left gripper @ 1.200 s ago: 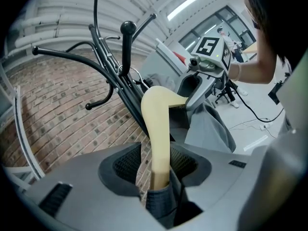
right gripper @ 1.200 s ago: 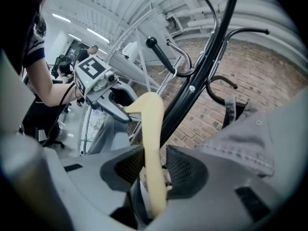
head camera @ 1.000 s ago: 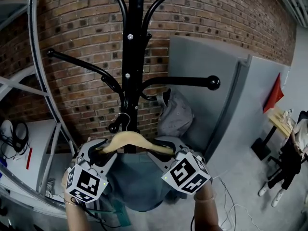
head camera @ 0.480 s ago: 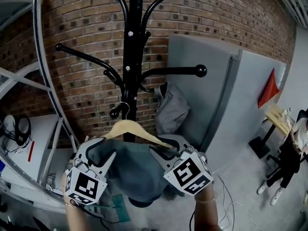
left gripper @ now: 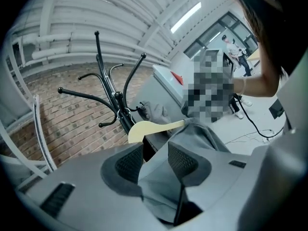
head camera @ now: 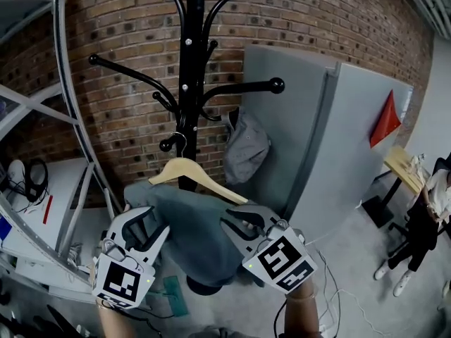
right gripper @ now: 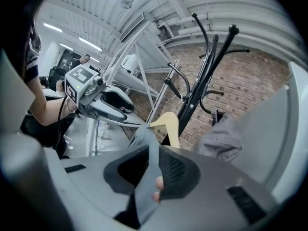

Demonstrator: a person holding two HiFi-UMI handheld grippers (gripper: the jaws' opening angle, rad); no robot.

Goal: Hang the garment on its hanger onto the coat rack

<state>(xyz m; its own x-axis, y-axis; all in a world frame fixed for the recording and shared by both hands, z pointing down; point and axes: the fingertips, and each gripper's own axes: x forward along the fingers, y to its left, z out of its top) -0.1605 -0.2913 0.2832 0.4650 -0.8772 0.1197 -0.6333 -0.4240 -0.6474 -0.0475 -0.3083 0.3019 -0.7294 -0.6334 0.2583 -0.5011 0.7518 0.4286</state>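
Before coat rack [head camera: 189,62], near its low peg [head camera: 166,145]: wooden hanger [head camera: 187,169], tilted, garment [head camera: 197,224] draped; left gripper [left gripper: 155,150] pinching cloth; right gripper [right gripper: 154,158], jaws just closing, nipping a fold; hazard: cloth-only grips, hanger could swing and miss the peg.

Garment [left gripper: 160,192] between the jaws of the left gripper [left gripper: 156,150], hanger [left gripper: 149,128] just ahead of them, coat rack [left gripper: 113,94] behind the hanger, bag [left gripper: 156,110] hanging on it.
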